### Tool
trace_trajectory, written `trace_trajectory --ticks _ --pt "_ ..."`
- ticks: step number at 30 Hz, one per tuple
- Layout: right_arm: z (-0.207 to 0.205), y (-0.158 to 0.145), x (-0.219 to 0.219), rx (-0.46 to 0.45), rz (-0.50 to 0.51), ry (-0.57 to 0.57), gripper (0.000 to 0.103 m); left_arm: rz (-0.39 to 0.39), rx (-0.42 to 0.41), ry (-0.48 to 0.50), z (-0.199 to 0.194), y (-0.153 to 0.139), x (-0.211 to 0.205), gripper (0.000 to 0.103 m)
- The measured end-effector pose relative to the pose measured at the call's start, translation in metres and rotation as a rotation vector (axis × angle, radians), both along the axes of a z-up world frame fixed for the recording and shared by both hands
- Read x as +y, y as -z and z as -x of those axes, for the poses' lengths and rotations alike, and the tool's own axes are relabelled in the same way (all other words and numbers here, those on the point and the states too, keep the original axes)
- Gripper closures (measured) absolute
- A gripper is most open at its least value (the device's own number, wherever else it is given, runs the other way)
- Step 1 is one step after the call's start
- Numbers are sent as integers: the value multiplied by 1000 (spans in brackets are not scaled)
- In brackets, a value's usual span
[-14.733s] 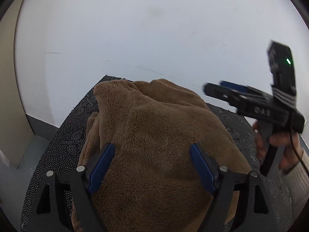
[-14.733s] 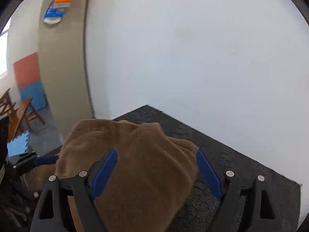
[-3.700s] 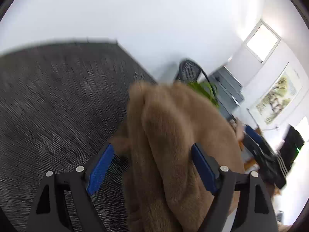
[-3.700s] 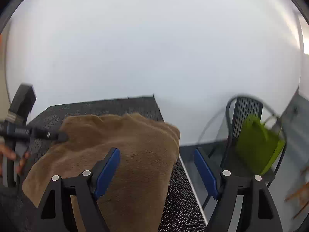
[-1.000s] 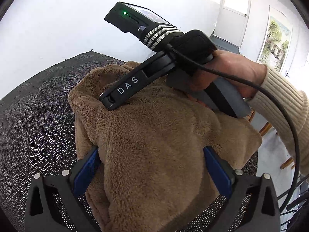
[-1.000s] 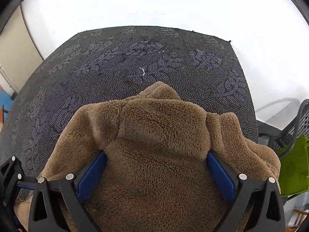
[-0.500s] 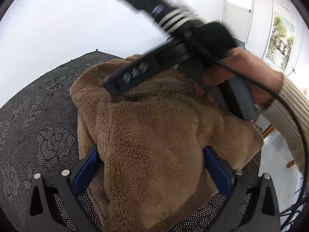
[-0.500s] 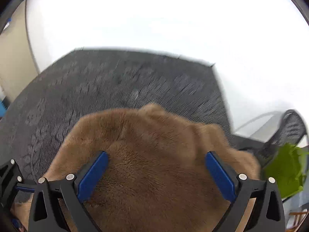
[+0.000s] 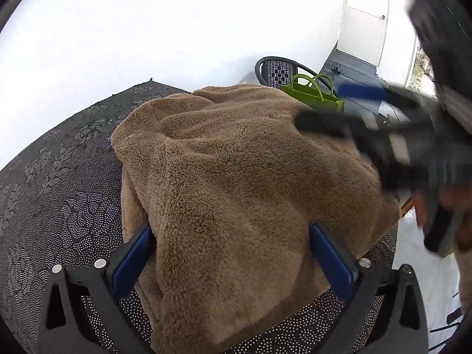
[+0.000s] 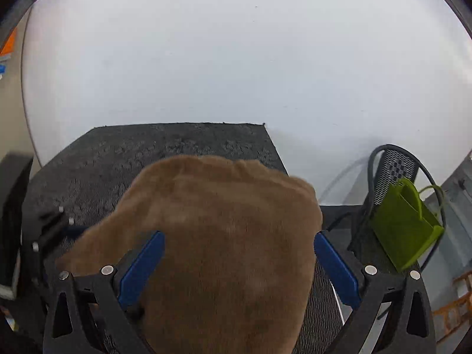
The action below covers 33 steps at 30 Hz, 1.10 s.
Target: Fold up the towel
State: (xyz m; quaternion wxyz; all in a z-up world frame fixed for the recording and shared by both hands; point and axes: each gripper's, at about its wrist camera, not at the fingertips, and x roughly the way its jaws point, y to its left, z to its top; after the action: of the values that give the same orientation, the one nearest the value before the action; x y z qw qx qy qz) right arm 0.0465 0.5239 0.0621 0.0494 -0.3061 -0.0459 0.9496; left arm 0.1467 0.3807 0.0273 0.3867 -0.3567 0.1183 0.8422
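Fingers (image 9: 132, 259) of the left gripper (image 9: 233, 253), black with blue pads, stand wide apart, and the fluffy brown towel (image 9: 236, 177) bulges up between them without being pinched. This towel lies in a bunched, uneven heap on the black table with a dotted flower pattern (image 9: 59, 194), reaching to the table's right edge. In the left wrist view the right gripper (image 9: 318, 109) hovers blurred just above the right side of the heap, held by a hand (image 9: 454, 206); its fingers are parted. In the right wrist view the right gripper (image 10: 239, 262) is also spread wide, with the towel (image 10: 230, 236) below it. Beyond the table, a black mesh chair (image 10: 392, 171) carries a lime green bag (image 10: 404, 230) before a white wall (image 10: 236, 59).
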Motion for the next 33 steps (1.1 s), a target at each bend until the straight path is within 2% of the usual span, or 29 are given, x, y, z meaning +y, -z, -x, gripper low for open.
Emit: trace_trajectory --ticks 4,8,10,18,24,28,33 --pt "-32 21 -4 8 13 52 0 12 10 5 -4 3 -3 0" --pt "-38 39 5 -28 91 83 0 79 90 12 -14 10 6 0" --pt "-38 47 9 -43 123 96 0 89 105 10 -17 11 7 0" --pt "-33 63 14 -99 162 116 0 76 66 -5 -14 14 1 0" --pt "-32 77 35 -143 348 105 0 54 38 -13 -20 14 -13 0" --pt "-37 77 30 -120 316 112 0 33 17 -33 -22 13 -24 0" --pt "-33 72 18 -89 235 150 0 1 -33 -117 -15 15 -43 0"
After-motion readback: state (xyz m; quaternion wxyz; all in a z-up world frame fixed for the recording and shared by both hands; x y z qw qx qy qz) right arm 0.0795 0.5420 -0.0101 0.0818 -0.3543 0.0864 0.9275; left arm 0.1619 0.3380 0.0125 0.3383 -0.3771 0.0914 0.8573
